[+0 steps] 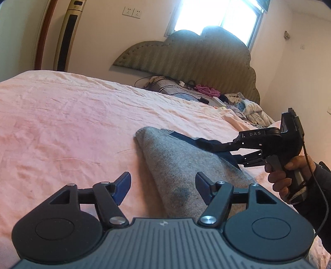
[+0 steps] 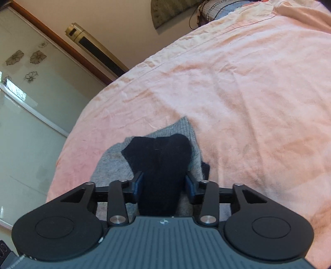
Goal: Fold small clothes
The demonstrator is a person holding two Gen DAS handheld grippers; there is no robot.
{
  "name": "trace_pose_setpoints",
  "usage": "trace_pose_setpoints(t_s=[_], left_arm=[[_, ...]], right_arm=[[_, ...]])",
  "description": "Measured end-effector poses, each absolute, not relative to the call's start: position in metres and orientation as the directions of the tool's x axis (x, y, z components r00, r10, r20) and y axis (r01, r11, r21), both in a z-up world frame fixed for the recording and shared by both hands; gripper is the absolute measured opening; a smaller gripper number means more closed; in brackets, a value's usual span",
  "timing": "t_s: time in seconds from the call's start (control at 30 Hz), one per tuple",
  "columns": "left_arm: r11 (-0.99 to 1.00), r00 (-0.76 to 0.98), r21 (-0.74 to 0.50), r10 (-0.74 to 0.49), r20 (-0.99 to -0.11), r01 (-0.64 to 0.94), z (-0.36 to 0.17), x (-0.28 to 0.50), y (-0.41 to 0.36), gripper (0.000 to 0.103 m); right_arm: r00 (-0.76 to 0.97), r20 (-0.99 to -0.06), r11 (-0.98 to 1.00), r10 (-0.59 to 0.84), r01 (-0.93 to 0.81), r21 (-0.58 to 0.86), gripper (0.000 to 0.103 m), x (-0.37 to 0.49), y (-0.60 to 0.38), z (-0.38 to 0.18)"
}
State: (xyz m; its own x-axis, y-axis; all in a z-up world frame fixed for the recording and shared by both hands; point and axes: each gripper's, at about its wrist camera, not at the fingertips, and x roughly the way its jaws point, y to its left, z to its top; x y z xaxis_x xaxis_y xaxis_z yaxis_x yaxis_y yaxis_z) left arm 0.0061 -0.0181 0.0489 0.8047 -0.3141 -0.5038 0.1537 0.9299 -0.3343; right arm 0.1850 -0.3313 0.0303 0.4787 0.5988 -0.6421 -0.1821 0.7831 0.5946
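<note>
Fingers first: left gripper has both blue pads apart, nothing clamped; grey cloth runs under the gap, and the pads sit clear of it on each side. Right gripper is also apart, narrower gap; the dark strip lies between its pads and fills most of the gap, but I can't tell whether either pad actually presses on it. In the left wrist view the right gripper comes in from the right with one finger above the other, tips at the dark fabric.

Largest down:
- Bed with a wrinkled pink sheet fills most of both views. Padded scalloped headboard at the far end, under a bright window.
- Tall gold-and-black unit stands against the wall left of the bed; it also shows in the right wrist view, beside a wood-framed door.
- Loose pile of clothes lies by the headboard, well apart from the work area, with cables and a pillow near it.
- Grey garment lies flat on the sheet, folded edge on its left, near the bed's edge.
- Dark garment, black or navy, lies on top of the grey one, toward its right side.
- Hand in a dark sleeve grips the right gripper's handle at frame right.
</note>
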Motion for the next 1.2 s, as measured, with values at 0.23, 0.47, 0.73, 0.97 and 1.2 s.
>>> trace_pose_setpoints(t_s=[0.23,0.47,0.73,0.97,1.2], left_arm=[[0.946,0.742,-0.268,-0.313,-0.593,0.185,0.036,0.007,-0.041,0.070],[0.942,0.756,-0.266,-0.324,-0.569,0.204,0.040,0.016,-0.029,0.078],[0.658,0.582,-0.753,-0.614,-0.533,0.006,-0.007,0.132,0.012,0.079],[0.671,0.569,-0.741,-0.602,-0.560,-0.021,-0.012,0.154,0.006,0.025],[0.758,0.676,-0.647,-0.516,-0.526,0.075,0.050,0.161,0.053,0.023]], right_arm=[[0.500,-0.659,0.822,0.562,-0.252,0.510,0.015,0.158,-0.333,0.035],[0.526,-0.649,0.814,0.550,-0.163,0.558,0.073,0.142,-0.359,0.029],[0.490,-0.602,0.721,0.630,-0.083,0.688,0.086,0.176,-0.361,0.009],[0.514,-0.570,0.697,0.641,-0.079,0.713,0.027,0.183,-0.339,-0.005],[0.525,-0.437,0.599,0.730,-0.183,0.780,0.027,0.201,-0.298,0.031]])
